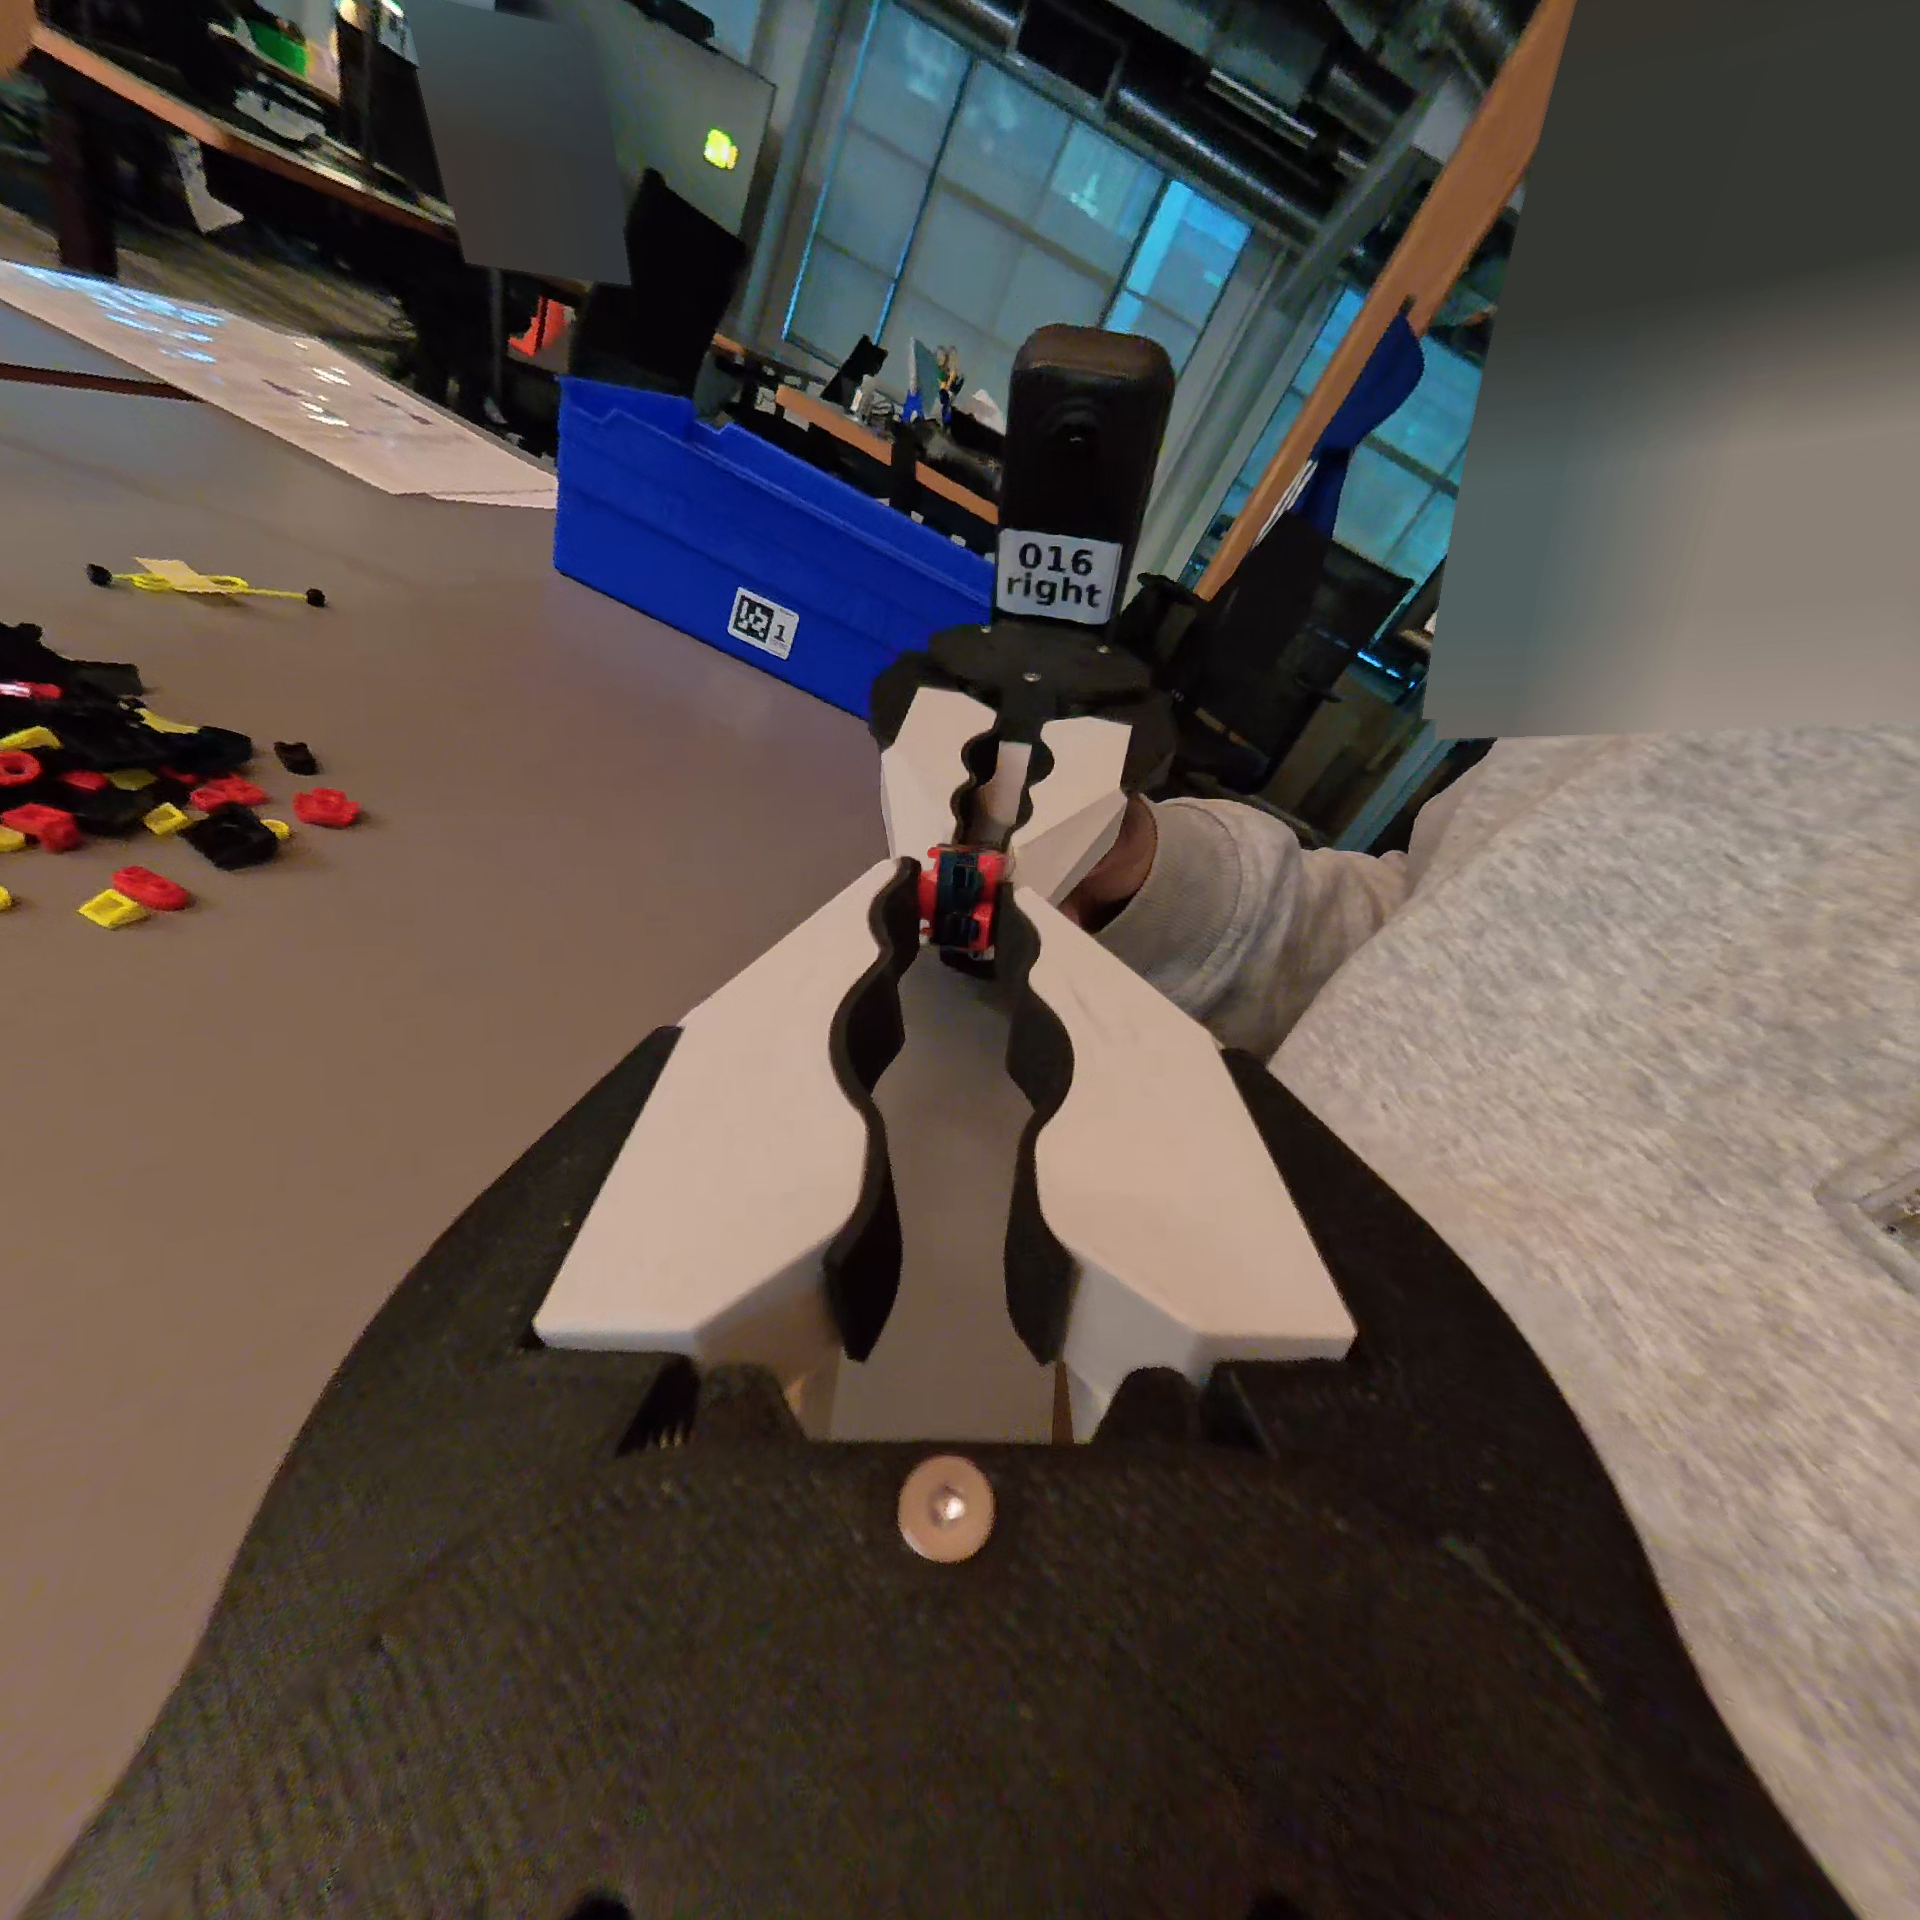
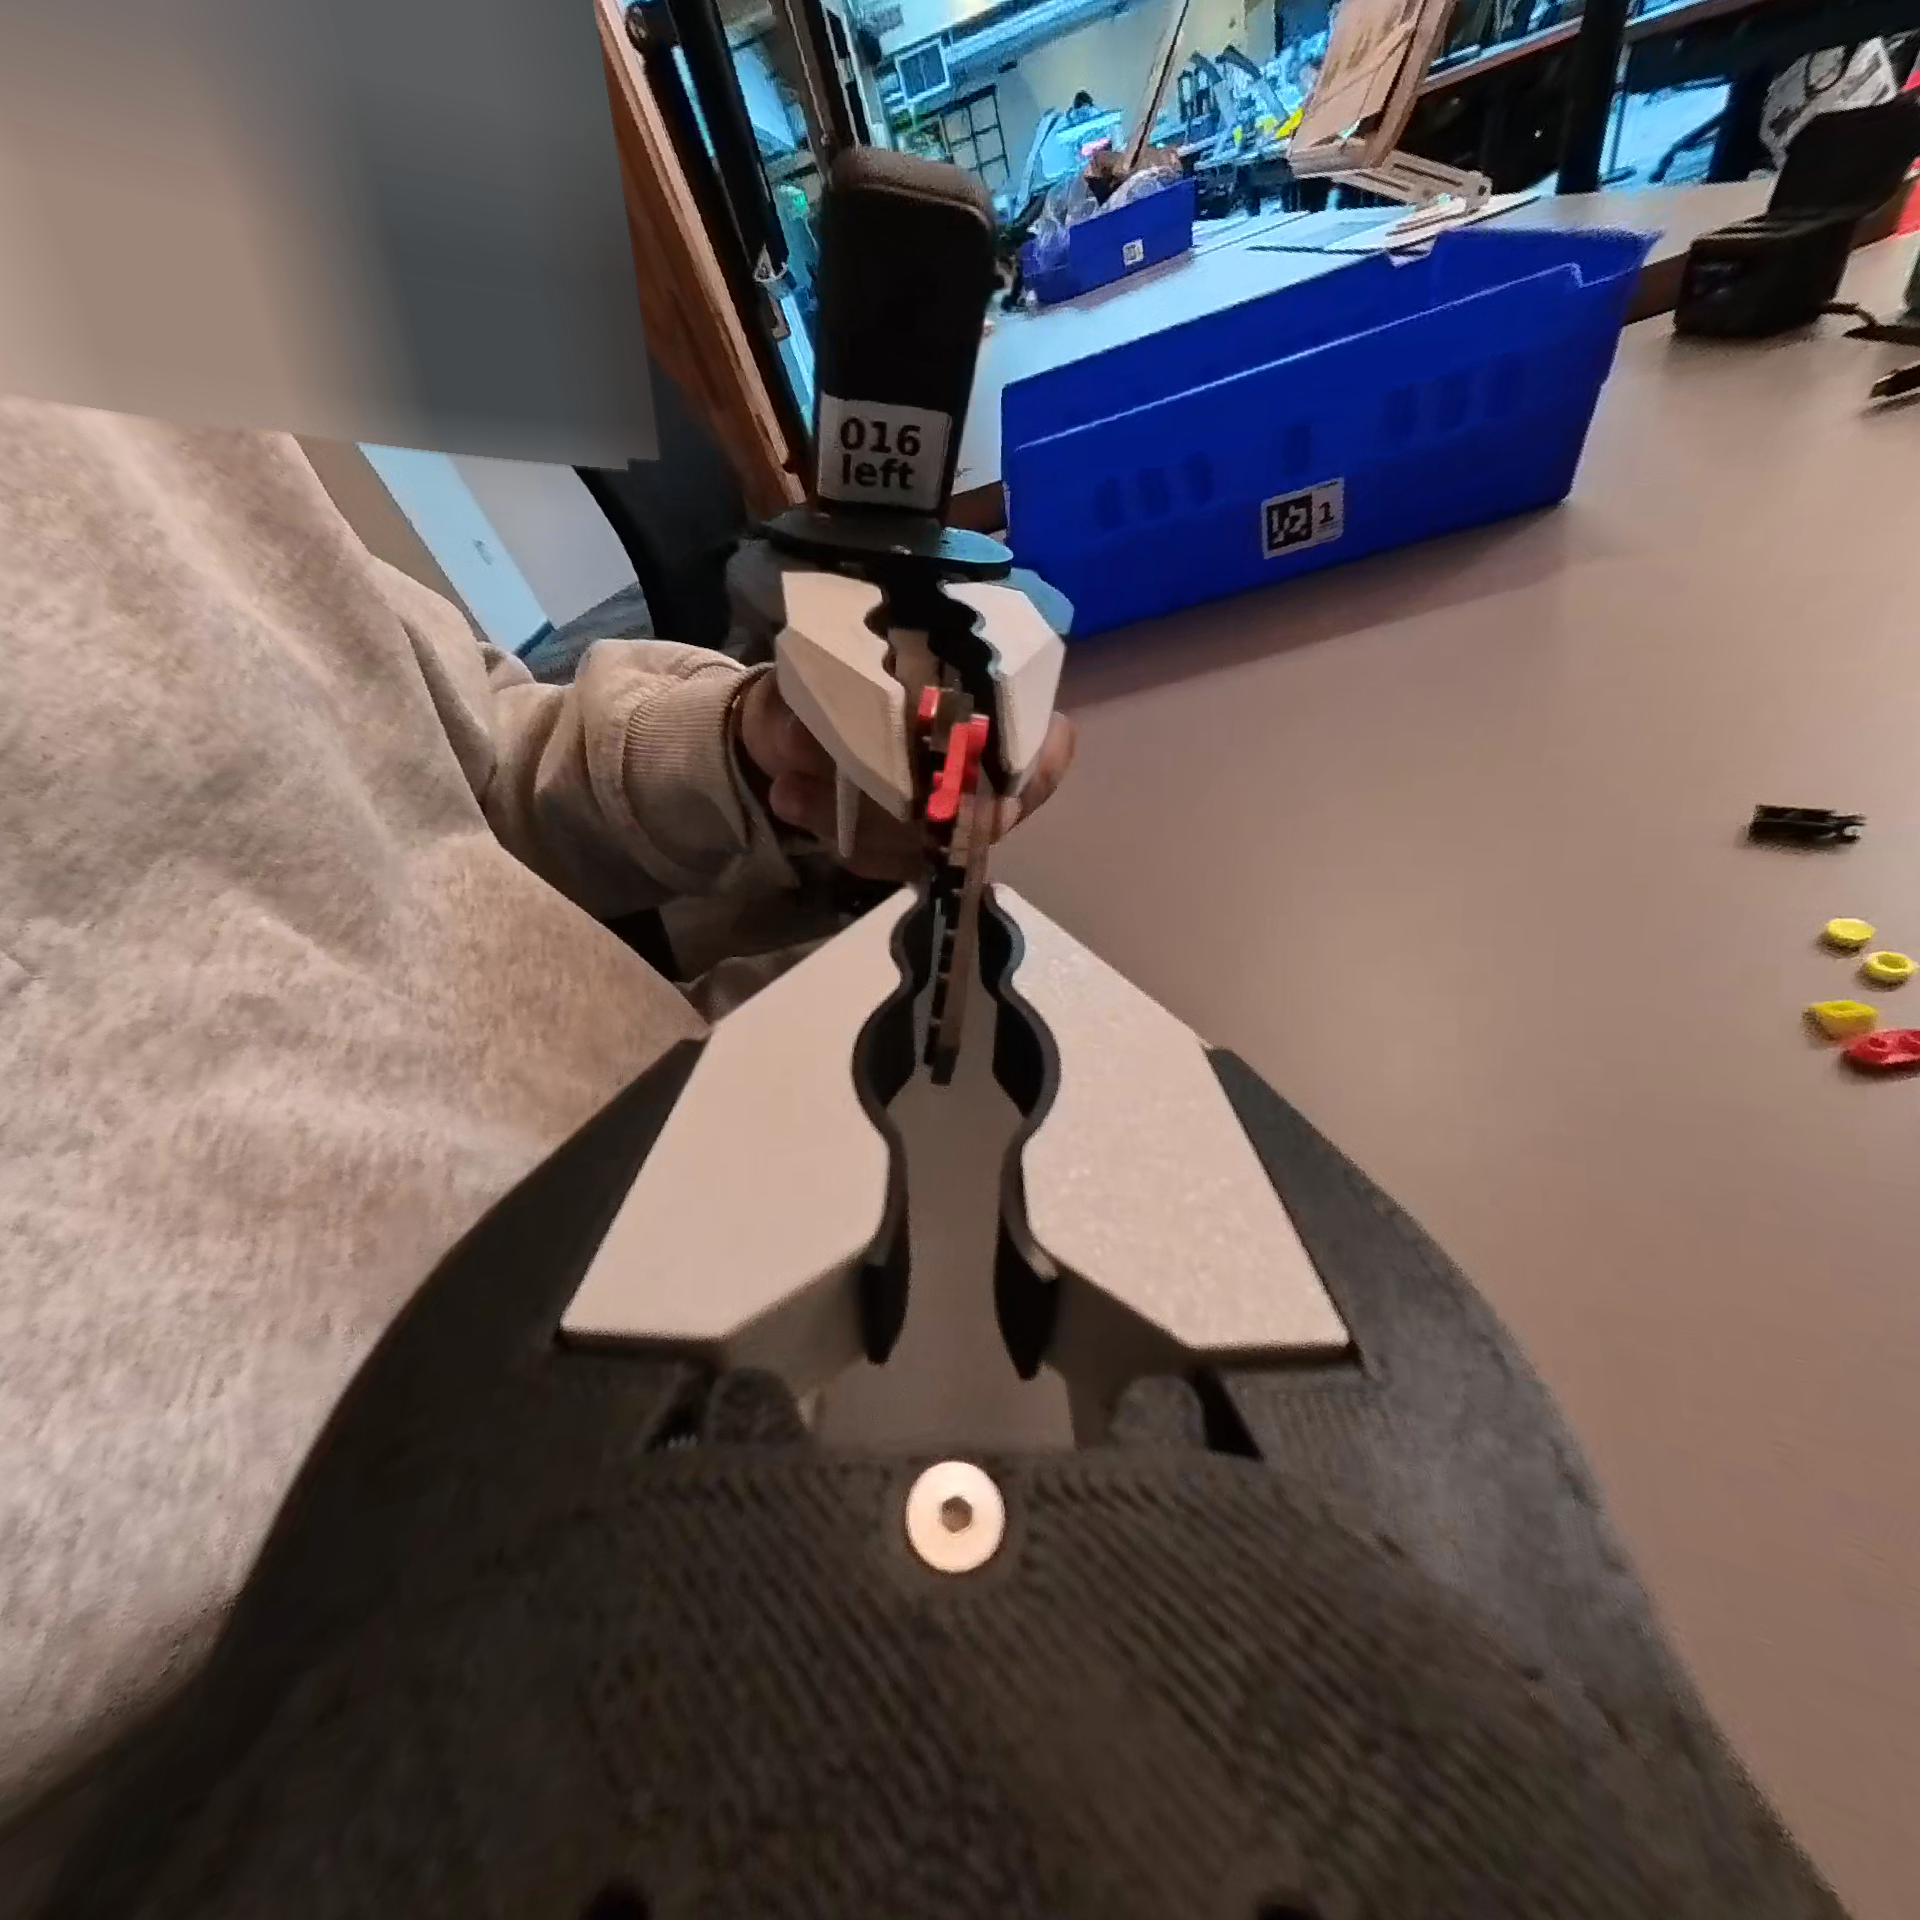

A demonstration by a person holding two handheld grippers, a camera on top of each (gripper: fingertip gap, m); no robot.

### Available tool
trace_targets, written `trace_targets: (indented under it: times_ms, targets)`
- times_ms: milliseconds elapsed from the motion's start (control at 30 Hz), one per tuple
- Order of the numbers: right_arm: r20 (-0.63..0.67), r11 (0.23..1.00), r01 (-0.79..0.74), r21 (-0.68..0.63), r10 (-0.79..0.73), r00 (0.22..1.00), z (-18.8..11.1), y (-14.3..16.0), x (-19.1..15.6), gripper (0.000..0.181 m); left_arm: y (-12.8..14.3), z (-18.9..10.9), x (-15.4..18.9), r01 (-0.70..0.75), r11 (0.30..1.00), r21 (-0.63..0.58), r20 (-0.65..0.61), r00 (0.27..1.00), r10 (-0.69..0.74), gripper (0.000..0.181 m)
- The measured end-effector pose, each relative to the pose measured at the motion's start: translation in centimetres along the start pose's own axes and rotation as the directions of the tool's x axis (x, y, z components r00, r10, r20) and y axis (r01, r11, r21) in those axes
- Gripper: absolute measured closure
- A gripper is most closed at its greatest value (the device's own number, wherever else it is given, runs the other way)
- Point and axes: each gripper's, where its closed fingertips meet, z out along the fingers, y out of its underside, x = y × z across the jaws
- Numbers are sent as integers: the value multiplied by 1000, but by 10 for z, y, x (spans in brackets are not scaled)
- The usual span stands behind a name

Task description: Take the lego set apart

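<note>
A: How did the jaws stand?

B: Both were clenched on the same lego assembly (image 1: 961, 902), held in the air between them above the table (image 1: 540, 831); the left gripper (image 1: 961, 920) pinched its red-and-black end at the fingertips, while the right gripper (image 2: 951, 961) gripped a thin dark plate of it edge-on; the two grippers faced each other nose to nose.

A: And in the right wrist view?

B: The assembly (image 2: 948, 831) ran from 6 o'clock up to 12 o'clock, red pieces near the left gripper's (image 2: 940, 758) tips, the dark strip between the right one's black wavy pads (image 2: 1023, 987).

A: Farther out?

B: In the left wrist view the right gripper (image 1: 987, 831) stood at 12 o'clock of the assembly, a hand (image 1: 1117, 862) in a grey sleeve (image 1: 1226, 914) behind it; a heap of loose red, yellow and black pieces (image 1: 125, 790) lay on the table at 9 o'clock; a yellow rod with black ends (image 1: 208, 584) lay beyond them at 10 o'clock; a blue bin (image 1: 748, 540) sat at 11 o'clock.

A: And on the other side?

B: In the right wrist view a few yellow and red bits (image 2: 1865, 997) lay at 3 o'clock, with one black piece (image 2: 1803, 826) just above them; the blue bin (image 2: 1309, 436) sat at 1 o'clock.
</note>
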Motion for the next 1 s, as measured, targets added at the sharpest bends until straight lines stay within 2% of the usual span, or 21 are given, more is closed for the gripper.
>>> trace_targets:
  times_ms: [267, 500, 633, 800, 933, 1000]
  targets:
    - [30, 999, -29, -24, 30, 999, -3, 1, -3, 171, 6, 1, 0, -21, 999, -40, 5, 1000, 21, 168]
    - [-20, 994, 18, -108, -20, 1000, -3, 11, 1, 176, 15, 4, -2, -60, 994, -89, 26, 998, 62, 168]
    - [-94, 985, 30, -169, -46, 994, -4, 15, 10, 176, 20, 4, -10, -141, 982, -129, 90, 984, 153, 168]
    - [-211, 976, 14, -217, -61, 975, -6, 15, 23, 176, 20, 5, -20, -310, 932, -187, 211, 914, 346, 169]
    - [-269, 981, -16, -193, -37, 962, -6, 12, 31, 176, 17, 6, -24, -394, 894, -212, 271, 856, 441, 169]
    - [-301, 986, -38, -165, -13, 953, -5, 9, 34, 175, 13, 5, -26, -473, 848, -239, 320, 786, 529, 169]
